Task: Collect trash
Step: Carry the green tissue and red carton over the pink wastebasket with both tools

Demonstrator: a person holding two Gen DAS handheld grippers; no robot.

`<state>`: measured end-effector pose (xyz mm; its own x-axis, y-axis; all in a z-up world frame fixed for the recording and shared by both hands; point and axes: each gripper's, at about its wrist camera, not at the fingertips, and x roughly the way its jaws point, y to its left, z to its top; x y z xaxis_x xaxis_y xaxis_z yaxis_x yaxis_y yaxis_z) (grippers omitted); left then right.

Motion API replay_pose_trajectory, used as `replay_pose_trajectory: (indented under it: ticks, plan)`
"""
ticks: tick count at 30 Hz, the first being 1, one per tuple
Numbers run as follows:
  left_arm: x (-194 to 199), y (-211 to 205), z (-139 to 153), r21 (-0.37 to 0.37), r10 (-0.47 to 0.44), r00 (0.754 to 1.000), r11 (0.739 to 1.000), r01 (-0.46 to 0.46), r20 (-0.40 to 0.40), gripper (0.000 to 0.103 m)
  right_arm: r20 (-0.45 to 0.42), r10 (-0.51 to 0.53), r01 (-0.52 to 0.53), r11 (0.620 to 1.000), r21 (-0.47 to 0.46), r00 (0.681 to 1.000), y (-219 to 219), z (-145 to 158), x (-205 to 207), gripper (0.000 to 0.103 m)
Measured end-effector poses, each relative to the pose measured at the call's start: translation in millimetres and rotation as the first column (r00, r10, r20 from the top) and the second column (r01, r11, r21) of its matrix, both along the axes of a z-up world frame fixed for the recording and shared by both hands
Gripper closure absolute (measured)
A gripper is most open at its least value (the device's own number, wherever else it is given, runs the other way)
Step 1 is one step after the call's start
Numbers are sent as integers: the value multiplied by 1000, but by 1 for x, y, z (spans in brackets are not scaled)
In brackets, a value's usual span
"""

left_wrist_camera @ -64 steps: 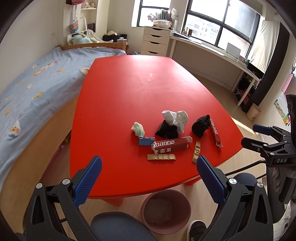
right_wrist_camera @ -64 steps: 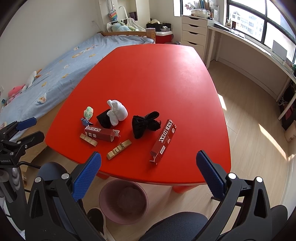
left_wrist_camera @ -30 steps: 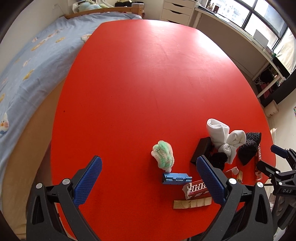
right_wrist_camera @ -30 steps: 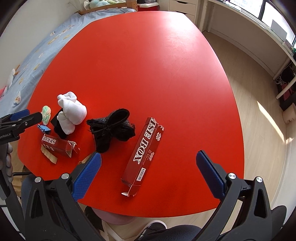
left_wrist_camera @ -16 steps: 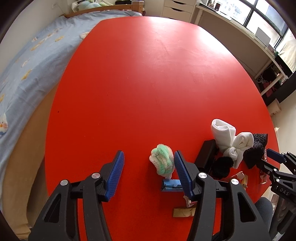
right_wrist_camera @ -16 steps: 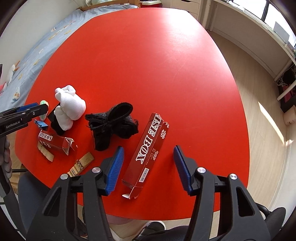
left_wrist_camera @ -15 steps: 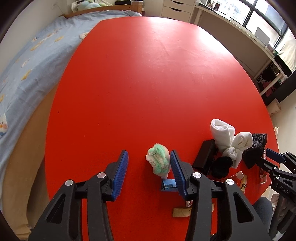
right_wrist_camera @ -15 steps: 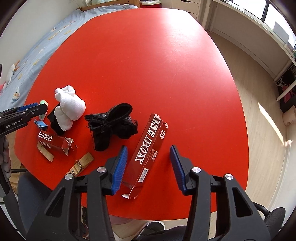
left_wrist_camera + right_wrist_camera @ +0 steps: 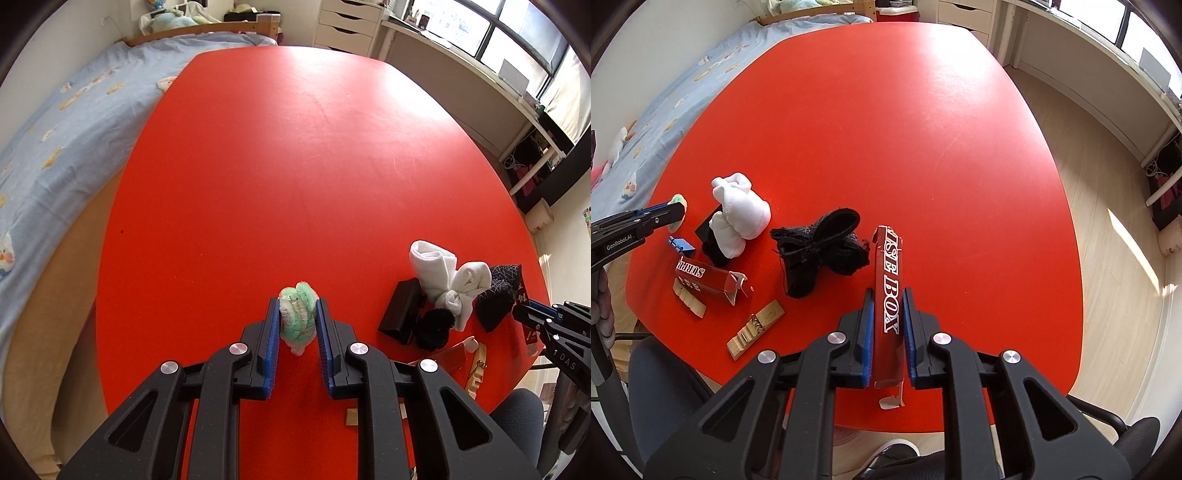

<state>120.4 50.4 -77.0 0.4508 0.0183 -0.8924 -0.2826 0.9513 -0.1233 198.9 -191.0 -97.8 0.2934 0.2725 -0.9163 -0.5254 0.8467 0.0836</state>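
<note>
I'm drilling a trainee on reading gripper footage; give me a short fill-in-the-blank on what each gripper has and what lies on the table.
1. The left gripper is shut on a fuzzy ball coloured white and ____.
2. The right gripper clamps the long ____ carton printed "BOX".
3. The knotted white sock lies on the ____ table.
4. Between the white sock and the long carton lies a ____ sock.

Missing words: green; red; red; black

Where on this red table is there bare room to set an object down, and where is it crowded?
The far half of the red table is bare, from the bed side across to the window-side edge. So is the strip right of the long red box. The near-left corner is crowded: white sock bundle, black sock bundle, short red box, wooden clips.
</note>
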Motion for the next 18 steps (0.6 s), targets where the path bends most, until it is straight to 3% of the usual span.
replay_pose_trajectory:
  ticks: [18]
  plan:
    - [-65, -30, 51, 68, -73, 990, 996, 66, 118, 84, 115, 87, -98, 990, 100, 990, -26, 67, -59, 89]
